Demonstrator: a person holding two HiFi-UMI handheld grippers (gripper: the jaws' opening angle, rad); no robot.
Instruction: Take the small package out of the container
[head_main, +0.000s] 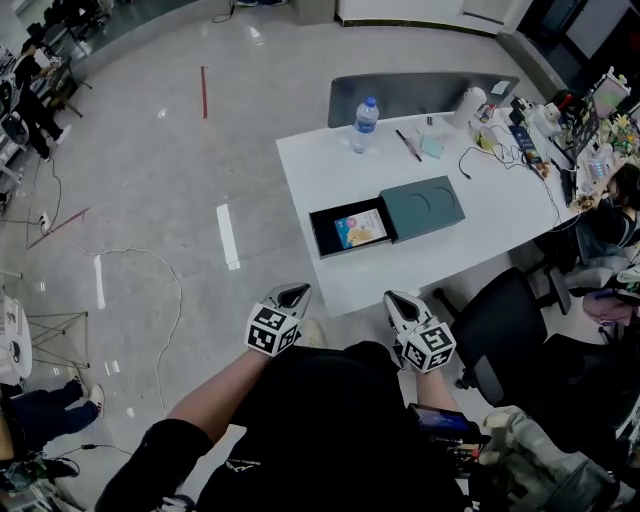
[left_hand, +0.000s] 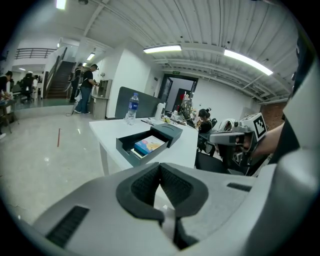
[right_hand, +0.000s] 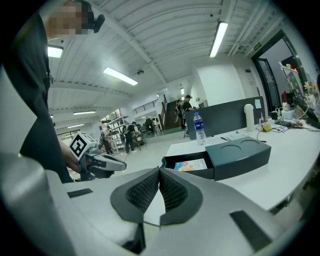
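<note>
A dark teal box (head_main: 425, 205) lies on the white table (head_main: 310, 165), its drawer (head_main: 325, 232) slid out to the left. The small colourful package (head_main: 360, 229) lies flat inside the drawer. It also shows in the left gripper view (left_hand: 149, 145) and the right gripper view (right_hand: 191, 164). My left gripper (head_main: 290, 296) and right gripper (head_main: 400, 305) are held close to my body, short of the table's near edge and well apart from the box. Both are shut with nothing between the pads (left_hand: 145, 185) (right_hand: 142, 192).
A water bottle (head_main: 365, 123) stands at the table's far side, beside a pen (head_main: 407, 145) and cables (head_main: 470, 160). Clutter fills the far right end. A black office chair (head_main: 510, 330) stands right of the table. A grey partition (head_main: 420, 95) backs the table. People stand at the far left.
</note>
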